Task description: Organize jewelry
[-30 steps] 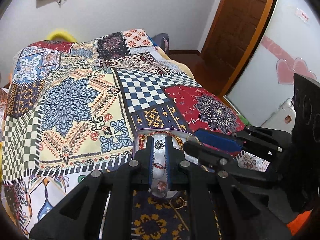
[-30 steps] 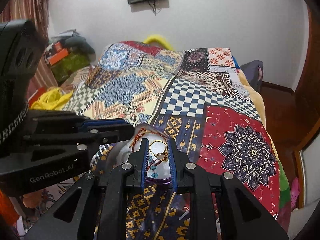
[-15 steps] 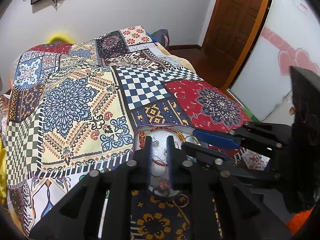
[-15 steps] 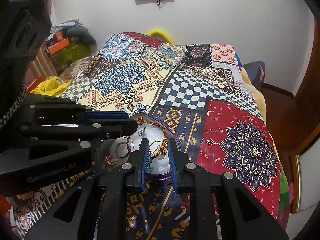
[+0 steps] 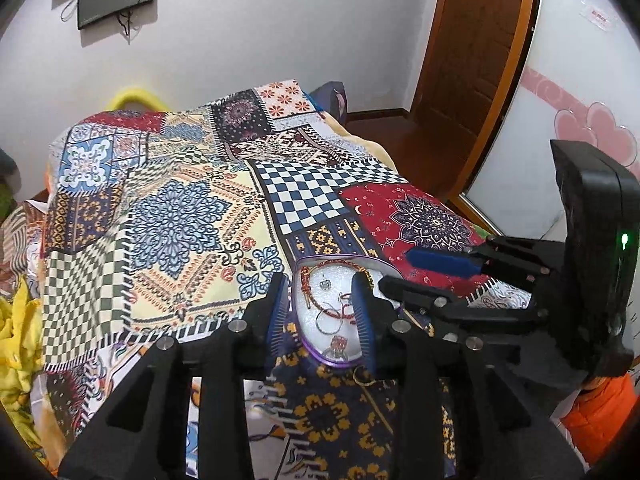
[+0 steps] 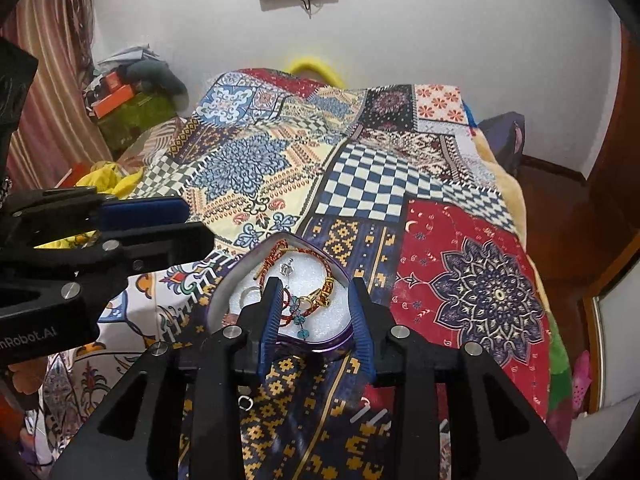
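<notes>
A purple-rimmed jewelry tray with a white lining lies on the patchwork bedspread; it also shows in the right wrist view. It holds a red beaded bracelet, a silver ring, a gold bangle and blue bead earrings. My left gripper is open and empty above the tray. My right gripper is open and empty above the tray too. A gold ring lies on the bedspread just outside the tray. A small silver ring lies on the cloth near the right gripper.
The patchwork bedspread covers the whole bed. A wooden door stands at the right. Yellow cloth lies at the left bed edge. Clutter is piled by the wall at the left.
Both grippers have opened wide above the tray. The gold bangle that was between the right gripper's fingers now lies in the tray. Both cameras have pulled back a little.
</notes>
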`<state>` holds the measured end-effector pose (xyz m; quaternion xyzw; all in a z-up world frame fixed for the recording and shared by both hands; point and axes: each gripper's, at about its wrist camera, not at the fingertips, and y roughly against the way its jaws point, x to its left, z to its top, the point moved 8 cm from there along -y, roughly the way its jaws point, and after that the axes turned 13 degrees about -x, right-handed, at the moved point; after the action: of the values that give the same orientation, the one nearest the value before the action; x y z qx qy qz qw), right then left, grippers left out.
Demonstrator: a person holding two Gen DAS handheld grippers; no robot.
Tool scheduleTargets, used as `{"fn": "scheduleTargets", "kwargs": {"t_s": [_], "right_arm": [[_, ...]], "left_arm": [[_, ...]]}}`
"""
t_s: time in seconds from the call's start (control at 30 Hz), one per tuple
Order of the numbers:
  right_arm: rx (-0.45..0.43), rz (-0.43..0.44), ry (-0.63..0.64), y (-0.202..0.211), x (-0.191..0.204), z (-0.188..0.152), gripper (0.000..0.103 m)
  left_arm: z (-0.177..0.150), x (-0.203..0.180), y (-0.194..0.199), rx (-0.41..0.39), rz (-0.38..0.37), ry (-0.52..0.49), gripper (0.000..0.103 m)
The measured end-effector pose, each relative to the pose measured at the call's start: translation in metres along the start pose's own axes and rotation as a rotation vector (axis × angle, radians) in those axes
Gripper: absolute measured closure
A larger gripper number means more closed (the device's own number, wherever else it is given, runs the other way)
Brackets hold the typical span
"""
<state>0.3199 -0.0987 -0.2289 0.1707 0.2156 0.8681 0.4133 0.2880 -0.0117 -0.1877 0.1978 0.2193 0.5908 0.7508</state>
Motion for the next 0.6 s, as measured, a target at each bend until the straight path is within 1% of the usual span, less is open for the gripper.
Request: {"fn": "scheduleTargets", "kwargs": {"t_s": [0.13,0.23,0.37,0.6], "right_arm": [[-0.02,-0.008,0.002,0.011,0.002,0.005,0.072],[-0.035,-0.01,0.005,0.019,0.004,0.008,0.072],[-0.047,-0.015,0.008,0.027,0.007,0.008,0.072],[-0.016,-0.007,-0.003,0.027,0.012,-0.011,0.072]], "left_arm": [[-0.003,0.001,0.013,-0.011,0.025,-0.015,0.064],[-0.007,0.003,0.019,-0.009,0.04,-0.021,0.063],[-0.016,0.005,0.024,0.001,0.038,-0.012,0.063],[-0.049,0.009,0.021,0.071,0.048,-0.006,0.062]]}}
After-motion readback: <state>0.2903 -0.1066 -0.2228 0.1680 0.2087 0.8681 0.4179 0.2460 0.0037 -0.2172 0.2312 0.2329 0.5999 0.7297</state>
